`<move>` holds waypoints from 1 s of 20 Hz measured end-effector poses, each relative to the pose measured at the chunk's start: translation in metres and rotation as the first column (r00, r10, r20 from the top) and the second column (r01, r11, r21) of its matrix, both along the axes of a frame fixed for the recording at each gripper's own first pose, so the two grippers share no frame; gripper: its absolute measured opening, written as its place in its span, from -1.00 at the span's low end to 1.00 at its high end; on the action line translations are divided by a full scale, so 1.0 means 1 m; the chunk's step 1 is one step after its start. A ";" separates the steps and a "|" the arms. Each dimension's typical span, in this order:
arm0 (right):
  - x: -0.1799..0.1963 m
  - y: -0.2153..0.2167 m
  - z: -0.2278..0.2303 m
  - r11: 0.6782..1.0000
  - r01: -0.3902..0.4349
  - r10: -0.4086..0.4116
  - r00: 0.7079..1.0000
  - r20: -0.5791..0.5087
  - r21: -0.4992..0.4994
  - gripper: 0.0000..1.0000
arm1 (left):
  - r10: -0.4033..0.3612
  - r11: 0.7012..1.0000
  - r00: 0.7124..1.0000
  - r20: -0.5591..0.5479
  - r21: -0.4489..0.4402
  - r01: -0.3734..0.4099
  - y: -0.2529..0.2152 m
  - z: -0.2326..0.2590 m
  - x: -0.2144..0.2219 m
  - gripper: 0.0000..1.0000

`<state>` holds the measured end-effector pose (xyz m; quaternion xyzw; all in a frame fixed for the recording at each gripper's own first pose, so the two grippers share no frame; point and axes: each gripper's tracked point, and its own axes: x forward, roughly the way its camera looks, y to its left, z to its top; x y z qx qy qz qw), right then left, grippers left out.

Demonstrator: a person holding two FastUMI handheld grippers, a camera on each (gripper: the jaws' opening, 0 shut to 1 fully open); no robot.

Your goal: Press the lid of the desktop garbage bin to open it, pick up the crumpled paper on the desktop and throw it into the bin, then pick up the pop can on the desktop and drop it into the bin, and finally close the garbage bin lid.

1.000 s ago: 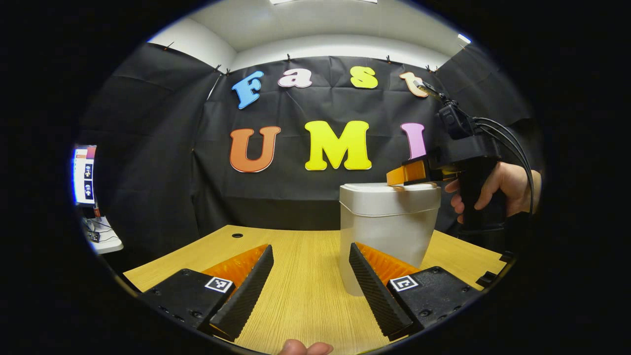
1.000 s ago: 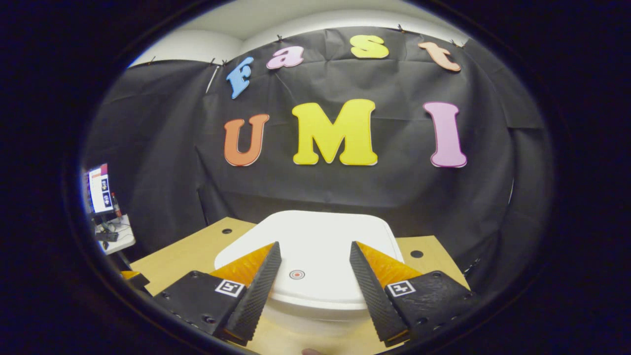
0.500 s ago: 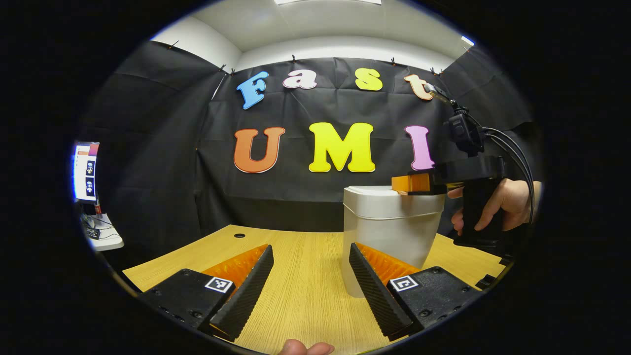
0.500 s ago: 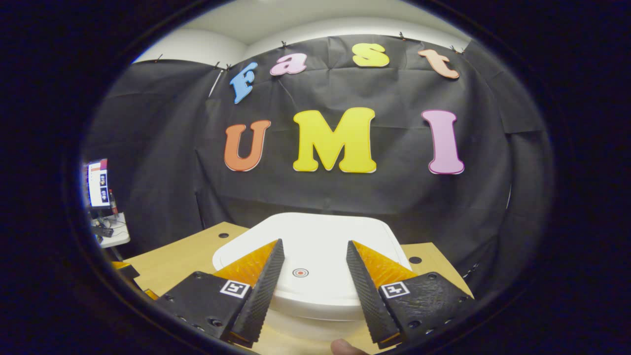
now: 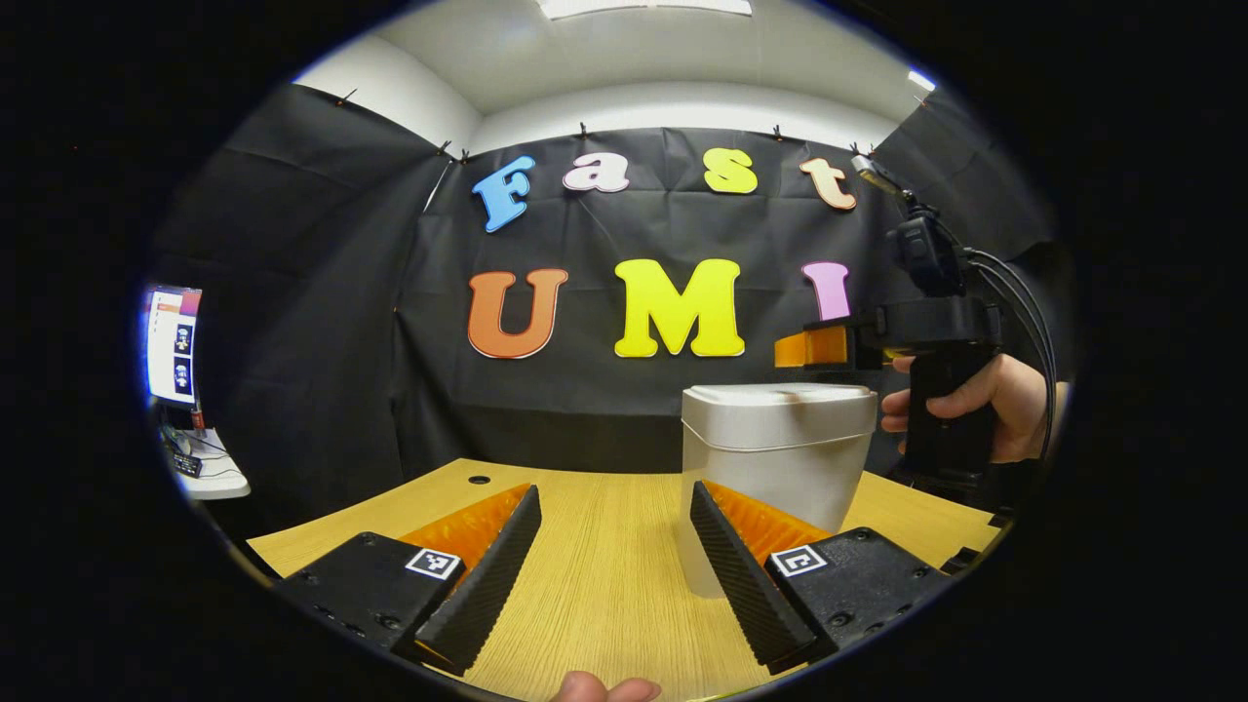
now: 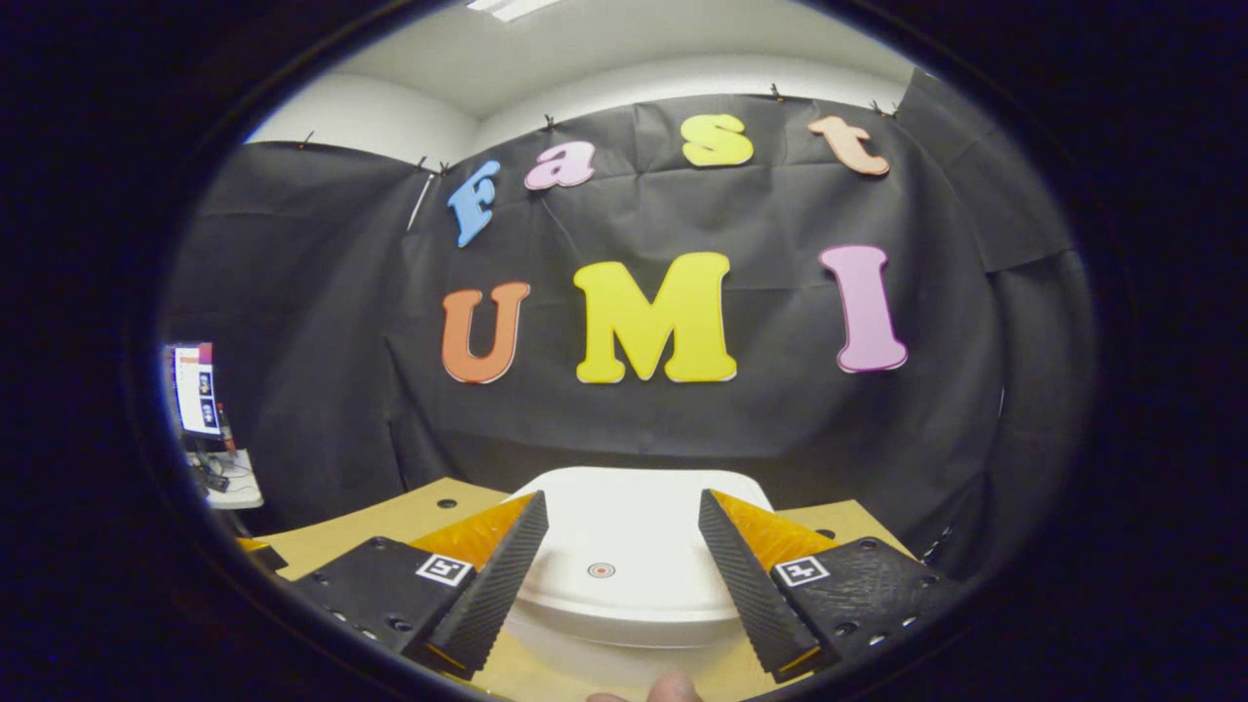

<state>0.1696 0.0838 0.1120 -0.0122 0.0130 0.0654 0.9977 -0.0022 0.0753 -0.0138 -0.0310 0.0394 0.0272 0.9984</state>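
Left gripper view shows right gripper (image 5: 795, 349), fingers spread, clear above bin lid (image 5: 775, 395)

Lifted off the bin lid (image 5: 778, 393): right tongs (image 5: 799, 348) now clear above it, with a gap where they pressed a second ago. Lid (image 6: 624, 546) lower and smaller between the right tongs' fingers (image 6: 497, 575). Left tongs' (image 5: 614, 546) camera tipped slightly up.

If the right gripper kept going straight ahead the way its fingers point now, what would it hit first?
Probably nothing near. In the left gripper view the right gripper hangs level, clear above the closed lid of the bin. Going straight on, it would likely pass over the lid toward the black cloth wall, though depth is unclear.
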 end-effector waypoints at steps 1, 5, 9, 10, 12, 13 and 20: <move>-0.005 -0.007 0.006 1.000 0.013 -0.013 1.000 0.027 -0.017 0.94 | -0.001 1.000 1.000 0.002 -0.001 0.001 -0.002 0.001 0.000 0.98; -0.036 -0.044 0.010 0.993 0.090 -0.084 0.994 0.074 -0.073 0.92 | -0.003 1.000 1.000 0.012 -0.004 0.003 -0.005 0.003 -0.002 0.98; -0.079 -0.065 -0.003 0.994 0.105 -0.100 0.989 0.107 -0.041 0.92 | -0.021 1.000 1.000 0.013 -0.009 0.021 -0.015 0.003 -0.002 0.98; -0.089 -0.068 -0.010 0.993 0.109 -0.104 0.989 0.108 -0.039 0.94 | -0.024 1.000 1.000 0.014 -0.010 0.024 -0.016 0.003 -0.001 0.98; -0.108 -0.073 -0.023 0.991 0.124 -0.117 0.985 0.127 -0.046 0.92 | -0.032 0.999 0.999 0.016 -0.008 0.033 -0.021 0.004 -0.003 0.98; -0.119 -0.074 -0.028 0.991 0.128 -0.120 0.983 0.135 -0.049 0.92 | -0.034 0.999 0.999 0.022 -0.004 0.034 -0.022 0.006 -0.005 0.98; -0.164 -0.091 -0.062 0.975 0.222 -0.217 0.962 0.165 -0.011 0.91 | -0.052 0.999 0.998 0.024 -0.005 0.053 -0.030 0.006 -0.004 0.98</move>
